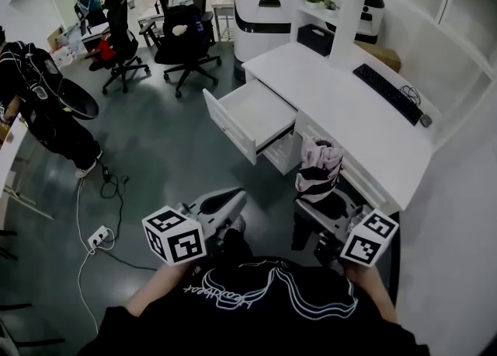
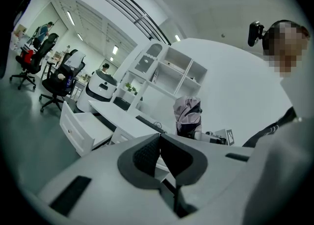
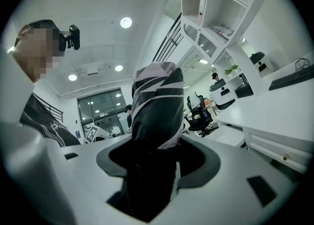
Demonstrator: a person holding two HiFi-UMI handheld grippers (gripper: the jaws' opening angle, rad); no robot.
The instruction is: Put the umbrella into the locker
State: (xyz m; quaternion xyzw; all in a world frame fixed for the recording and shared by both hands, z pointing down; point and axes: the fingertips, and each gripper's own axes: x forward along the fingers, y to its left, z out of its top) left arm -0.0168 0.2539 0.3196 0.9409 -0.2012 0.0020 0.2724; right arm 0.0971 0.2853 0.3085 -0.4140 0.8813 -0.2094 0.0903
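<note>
A folded umbrella (image 1: 319,166) with pink and black stripes stands upright in my right gripper (image 1: 314,213), which is shut on its dark lower part. In the right gripper view the umbrella (image 3: 157,105) rises out of the jaws of that gripper (image 3: 151,166) and fills the gap between them. My left gripper (image 1: 231,199) hangs beside it to the left, shut with nothing between its pads (image 2: 147,153). From the left gripper view the umbrella (image 2: 188,113) shows to the right. An open white drawer (image 1: 250,118) juts from the desk ahead of both grippers.
The white desk (image 1: 326,98) carries a keyboard (image 1: 387,92) and has shelves behind it. Office chairs (image 1: 183,40) and a white machine (image 1: 262,6) stand further back. A cable and socket strip (image 1: 99,235) lie on the grey floor at left. Another person (image 1: 43,106) stands at far left.
</note>
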